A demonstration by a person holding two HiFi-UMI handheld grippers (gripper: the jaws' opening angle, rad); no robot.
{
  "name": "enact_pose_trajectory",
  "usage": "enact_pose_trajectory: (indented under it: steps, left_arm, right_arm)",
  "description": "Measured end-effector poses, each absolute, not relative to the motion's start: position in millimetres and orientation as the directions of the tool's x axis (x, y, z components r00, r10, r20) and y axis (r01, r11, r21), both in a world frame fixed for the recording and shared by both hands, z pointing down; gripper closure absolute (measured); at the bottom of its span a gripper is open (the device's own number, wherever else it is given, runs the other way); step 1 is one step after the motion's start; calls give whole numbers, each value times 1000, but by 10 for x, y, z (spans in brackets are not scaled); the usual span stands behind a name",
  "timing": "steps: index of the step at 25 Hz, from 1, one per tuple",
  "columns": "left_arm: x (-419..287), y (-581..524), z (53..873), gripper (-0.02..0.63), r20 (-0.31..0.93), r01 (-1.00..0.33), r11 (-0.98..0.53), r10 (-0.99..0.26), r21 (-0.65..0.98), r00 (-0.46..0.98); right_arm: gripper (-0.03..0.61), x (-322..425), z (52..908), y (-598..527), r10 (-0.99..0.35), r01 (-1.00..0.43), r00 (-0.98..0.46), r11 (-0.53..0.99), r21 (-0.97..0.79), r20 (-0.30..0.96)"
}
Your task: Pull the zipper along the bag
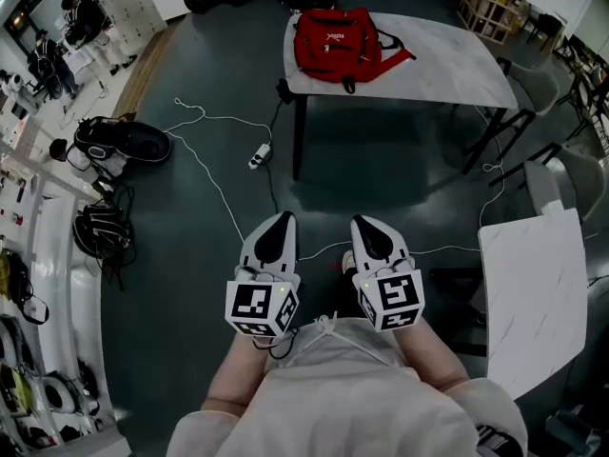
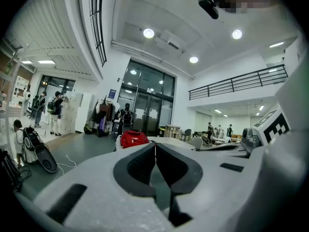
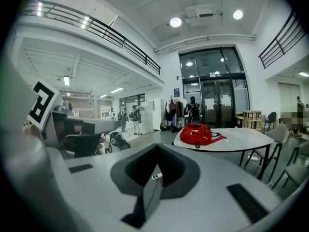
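A red backpack (image 1: pixel 335 41) lies on the far left end of a white marble-look table (image 1: pixel 447 65), well ahead of me. It also shows small in the left gripper view as the backpack (image 2: pixel 134 138) and in the right gripper view as the backpack (image 3: pixel 197 134) on the table (image 3: pixel 241 140). My left gripper (image 1: pixel 282 219) and right gripper (image 1: pixel 366 223) are held side by side close to my body, over the dark floor, far from the bag. Both stand shut with nothing between them: left jaws (image 2: pixel 155 144) meet at the tips, as do the right ones (image 3: pixel 157 147).
A white power strip (image 1: pixel 259 155) and its cable lie on the floor between me and the table. Black bags (image 1: pixel 122 141) and a helmet (image 1: pixel 100 228) sit along the left wall. A second white table (image 1: pixel 533 293) stands close at my right. People stand far off by the glass doors (image 3: pixel 193 108).
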State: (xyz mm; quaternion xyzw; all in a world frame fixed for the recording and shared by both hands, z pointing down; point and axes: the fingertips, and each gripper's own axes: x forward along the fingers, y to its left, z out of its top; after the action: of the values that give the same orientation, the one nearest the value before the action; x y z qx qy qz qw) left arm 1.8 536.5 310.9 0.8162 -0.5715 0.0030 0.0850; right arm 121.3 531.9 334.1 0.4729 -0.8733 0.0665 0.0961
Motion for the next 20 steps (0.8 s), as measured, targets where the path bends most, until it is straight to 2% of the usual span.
enact_pose_trajectory:
  steps: [14,20]
  left_arm:
    - [362,3261,3167,594,135,-964,-236,-958,126,252]
    - [472,2693,3317,593,200,-968,-238,-947,84,250]
  right_arm:
    - [551,1591,3322,3053,-754,-786,-606,617,-40,253]
    - [551,1666,3351,2466,-734,-769,-621,639,-31,275]
